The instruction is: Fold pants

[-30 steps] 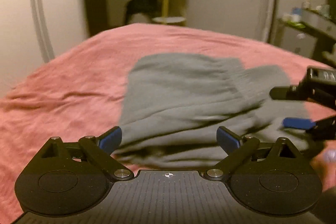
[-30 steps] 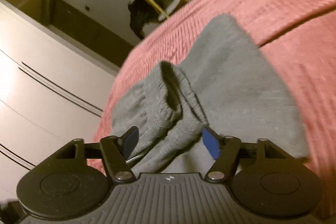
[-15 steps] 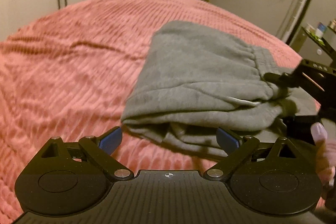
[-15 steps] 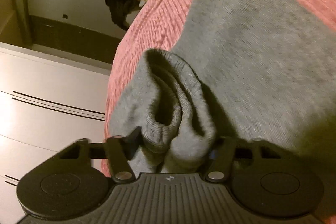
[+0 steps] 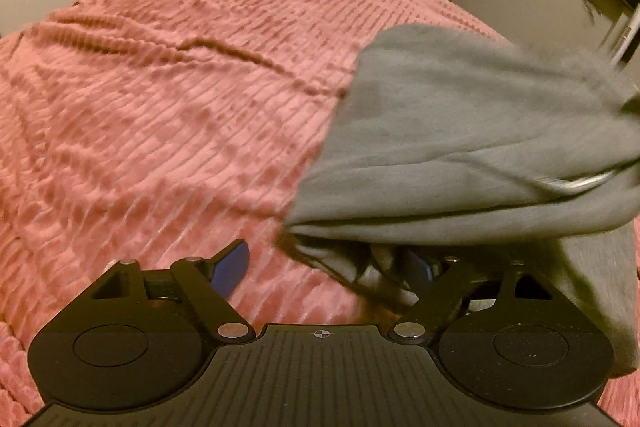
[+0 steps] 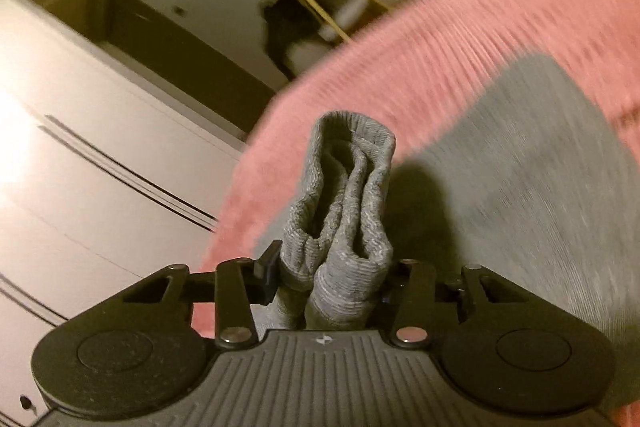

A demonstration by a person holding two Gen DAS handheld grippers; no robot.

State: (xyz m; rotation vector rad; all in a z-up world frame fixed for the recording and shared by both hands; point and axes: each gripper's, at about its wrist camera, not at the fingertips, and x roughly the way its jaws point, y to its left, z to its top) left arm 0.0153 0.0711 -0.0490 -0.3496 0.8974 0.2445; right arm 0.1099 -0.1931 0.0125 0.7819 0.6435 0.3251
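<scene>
The grey pants (image 5: 472,131) lie part-folded on the pink bed (image 5: 160,107), stacked in layers toward its right side in the left wrist view, with a pale drawstring showing at the far right.

The right claw (image 6: 328,279) is pinched on the ribbed cuffs (image 6: 344,195) — both leg ends bunched together and standing up between its fingers, lifted clear of the cloth below. The left claw (image 5: 324,267) is spread wide: its left pad (image 5: 230,267) hangs over bare bed, while the right one is tucked under the near edge of the stack, partly hidden by cloth. It grips nothing yet.

The likely step is carrying the cuffs across to make another fold, with the left claw taking or pinning the near edge.

Risks from here, as I judge them:
- The cuff bundle is thick and springy; one leg end could slip from the pinch mid-carry, leaving the fold uneven.
- If the left claw closes where it is, it may catch only the lowest layer — or none — and drag the stack apart.
- The soft ribbed bed cover may bunch and pull along with the cloth.
- The loose drawstring could snag on a finger.

Both views are blurred, so exact layer edges are hard to read.
</scene>
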